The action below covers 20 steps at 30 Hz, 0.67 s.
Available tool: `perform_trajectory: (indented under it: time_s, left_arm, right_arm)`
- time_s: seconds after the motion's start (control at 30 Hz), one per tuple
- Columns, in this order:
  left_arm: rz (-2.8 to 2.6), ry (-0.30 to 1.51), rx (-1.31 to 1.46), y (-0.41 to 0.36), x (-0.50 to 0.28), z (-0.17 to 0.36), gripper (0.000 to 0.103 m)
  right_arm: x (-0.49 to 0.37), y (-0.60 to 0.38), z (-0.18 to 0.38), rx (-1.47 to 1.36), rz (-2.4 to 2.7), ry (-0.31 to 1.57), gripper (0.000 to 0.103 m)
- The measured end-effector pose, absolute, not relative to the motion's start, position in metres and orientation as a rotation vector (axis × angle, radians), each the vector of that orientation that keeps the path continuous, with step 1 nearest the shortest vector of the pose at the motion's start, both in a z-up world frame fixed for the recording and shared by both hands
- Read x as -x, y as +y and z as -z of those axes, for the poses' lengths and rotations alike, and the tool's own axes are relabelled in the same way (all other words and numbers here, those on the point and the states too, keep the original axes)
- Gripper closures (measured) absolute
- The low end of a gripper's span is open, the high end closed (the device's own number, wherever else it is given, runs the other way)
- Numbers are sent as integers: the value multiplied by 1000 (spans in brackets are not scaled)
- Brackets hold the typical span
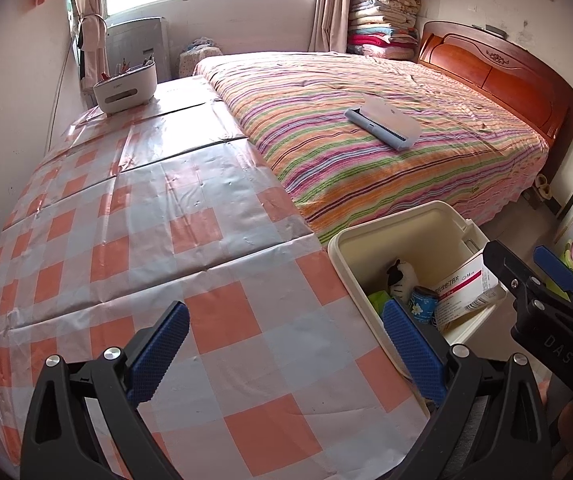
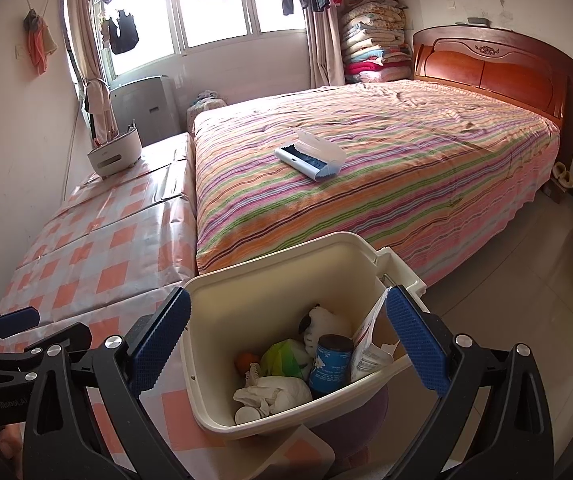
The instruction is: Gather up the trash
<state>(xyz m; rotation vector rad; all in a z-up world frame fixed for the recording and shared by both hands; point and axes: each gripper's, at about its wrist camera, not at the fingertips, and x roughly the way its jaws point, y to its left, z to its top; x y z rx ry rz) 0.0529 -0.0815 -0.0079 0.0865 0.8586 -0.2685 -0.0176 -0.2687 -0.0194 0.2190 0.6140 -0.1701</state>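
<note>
Bin [image 2: 270, 276] holding trash, right gripper [image 2: 286, 344] fingers apart above it; left gripper [image 1: 286, 356] fingers apart

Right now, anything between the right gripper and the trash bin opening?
Nothing visible. The right gripper, open and empty, sits over the lidless trash bin; only trash already inside, like the crumpled tissue, lies below.

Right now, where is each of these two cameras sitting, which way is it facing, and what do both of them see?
Left wrist: rides the open left gripper over the checkered table, facing the window; the right gripper shows at the right edge.
Right wrist: rides the open right gripper above the cream bin, looking down into it and across the room; the left gripper shows at lower left.
Shared: bin, striped bed, blue-white case, white organizer.
</note>
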Motion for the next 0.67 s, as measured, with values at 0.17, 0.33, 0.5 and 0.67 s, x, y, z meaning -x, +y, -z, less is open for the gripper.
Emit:
perform_trajectory:
  time_s: [0.17, 0.33, 0.5, 0.67]
  left_arm:
    - [267, 845, -69, -81, -53, 7, 8]
    - [249, 820, -100, -84, -50, 6, 8]
    - [247, 825, -113, -86, -49, 8, 8]
    - [233, 816, -110, -85, -48, 6, 8]
  right_arm:
    - [18, -272, 23, -223, 175, 619, 6]
    - [19, -274, 24, -226, 177, 622, 6]
    - [19, -274, 23, -225, 178, 622, 6]
    - [19, -274, 23, -224, 176, 622, 6]
